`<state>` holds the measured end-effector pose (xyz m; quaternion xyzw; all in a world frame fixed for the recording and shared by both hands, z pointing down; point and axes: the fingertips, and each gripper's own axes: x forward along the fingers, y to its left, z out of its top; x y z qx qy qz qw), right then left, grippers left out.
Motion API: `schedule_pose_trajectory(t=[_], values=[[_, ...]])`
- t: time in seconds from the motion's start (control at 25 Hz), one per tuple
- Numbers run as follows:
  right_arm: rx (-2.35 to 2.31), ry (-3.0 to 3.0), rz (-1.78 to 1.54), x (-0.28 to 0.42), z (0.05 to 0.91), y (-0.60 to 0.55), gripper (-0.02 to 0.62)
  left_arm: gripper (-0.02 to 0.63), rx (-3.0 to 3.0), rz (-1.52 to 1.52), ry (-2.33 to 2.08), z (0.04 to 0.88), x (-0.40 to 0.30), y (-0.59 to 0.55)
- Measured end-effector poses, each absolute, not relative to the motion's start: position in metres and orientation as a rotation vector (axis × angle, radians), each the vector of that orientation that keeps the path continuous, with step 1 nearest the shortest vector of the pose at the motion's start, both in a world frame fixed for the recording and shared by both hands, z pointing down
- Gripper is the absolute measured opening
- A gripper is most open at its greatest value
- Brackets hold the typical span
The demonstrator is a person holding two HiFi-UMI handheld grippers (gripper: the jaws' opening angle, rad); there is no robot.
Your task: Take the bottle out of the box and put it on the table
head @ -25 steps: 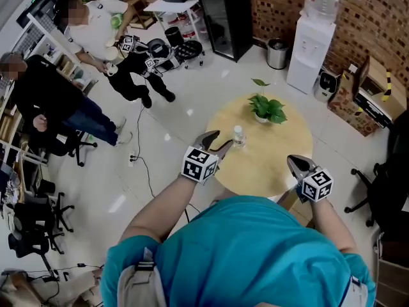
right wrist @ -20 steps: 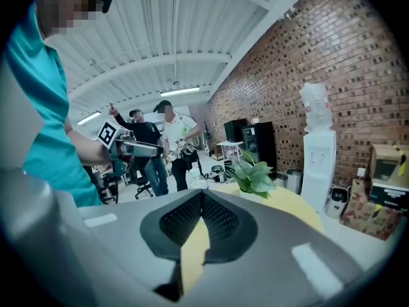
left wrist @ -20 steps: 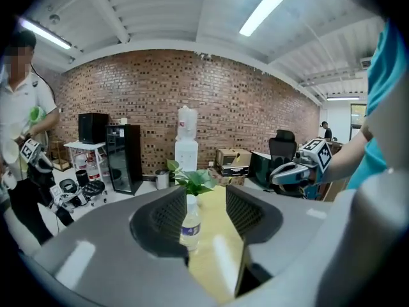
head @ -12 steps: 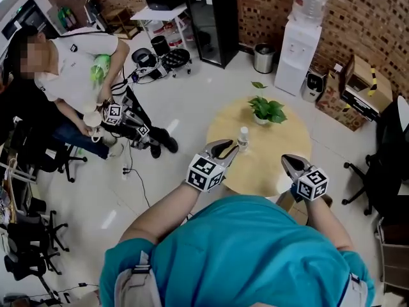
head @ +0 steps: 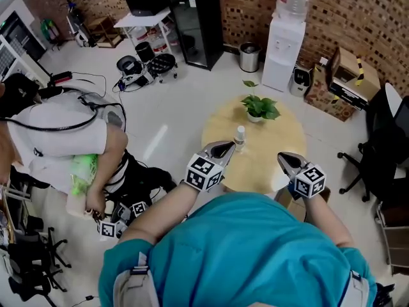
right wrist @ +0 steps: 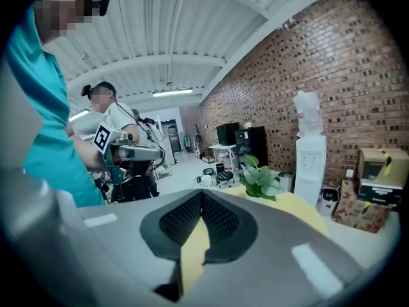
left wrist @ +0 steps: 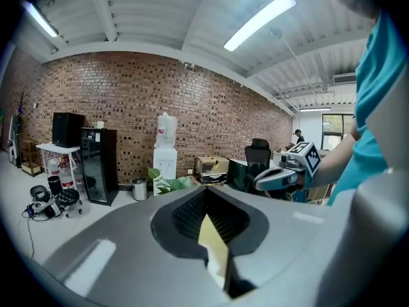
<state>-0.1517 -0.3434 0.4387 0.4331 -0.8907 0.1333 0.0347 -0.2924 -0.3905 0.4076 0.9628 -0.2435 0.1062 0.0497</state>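
Observation:
A small clear bottle with a white cap stands upright on the round yellow table, in front of a potted plant. My left gripper hovers just left of the bottle, apart from it, jaws shut on nothing. Over the table's near right edge, my right gripper also has its jaws together and empty. The left gripper shows closed tips in its own view, with the right gripper beyond. Seen from its own camera, the right gripper is shut too. A brown cardboard corner peeks out below my right hand.
A person bends over on the floor at left, with marker-cubed grippers by their hands. A water dispenser, bin and black cabinet line the brick wall. Cardboard boxes and an office chair stand at right.
The left gripper's jaws went from open beside the bottle to shut, and both hands drew back a little. The bottle stayed on the table. The person at left bent down.

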Motion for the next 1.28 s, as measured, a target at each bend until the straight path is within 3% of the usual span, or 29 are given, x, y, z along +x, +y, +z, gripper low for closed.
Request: schedule_pose_trajectory(t=[0.52, 0.96, 1.28], values=[[1.323, -2.721, 0.401, -0.147, 0.407, -0.355, 0.002, 0.0, 2.901, 0.301, -0.754, 0.385, -0.294, -0.395], [1.363, -2.693, 0.45, -0.231, 0.422, -0.343, 0.002, 0.0, 2.908, 0.321, -0.721, 0.41, -0.389, -0.386], [1.15, -2.758, 0.419, -0.262, 0.441, -0.317, 0.002, 0.0, 2.855, 0.314, -0.946, 0.425, -0.438, -0.333]])
